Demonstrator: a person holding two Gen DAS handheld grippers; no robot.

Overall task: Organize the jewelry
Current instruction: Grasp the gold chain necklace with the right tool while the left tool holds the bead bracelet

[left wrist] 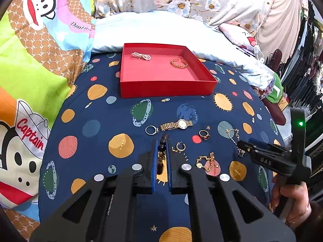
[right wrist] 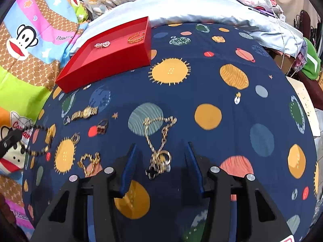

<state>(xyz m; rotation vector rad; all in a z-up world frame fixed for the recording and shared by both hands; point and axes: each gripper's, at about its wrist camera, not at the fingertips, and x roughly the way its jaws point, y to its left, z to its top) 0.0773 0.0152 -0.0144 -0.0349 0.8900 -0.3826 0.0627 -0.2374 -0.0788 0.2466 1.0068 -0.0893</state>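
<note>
My left gripper [left wrist: 162,146] is shut on a dark bead bracelet [left wrist: 162,151]; in the right wrist view that bead bracelet [right wrist: 40,141] loops out from the left gripper [right wrist: 18,134]. My right gripper [right wrist: 160,146] stands open, with a gold chain with a black clover charm [right wrist: 157,153] lying between its fingers, untouched. In the left wrist view the right gripper [left wrist: 241,144] tips down over that chain [left wrist: 234,138]. A red box [left wrist: 167,89] at the back holds a pearl bracelet [left wrist: 141,56] and a gold bangle [left wrist: 179,63].
On the dark planet-print cloth lie a gold watch [left wrist: 176,124], a silver ring [left wrist: 151,130], a red-stone ring [left wrist: 204,134], a hoop earring [left wrist: 180,146] and a gold link bracelet [left wrist: 208,162]. Cartoon bedding [left wrist: 30,80] rises at the left. A pale pillow [left wrist: 161,32] lies behind the box.
</note>
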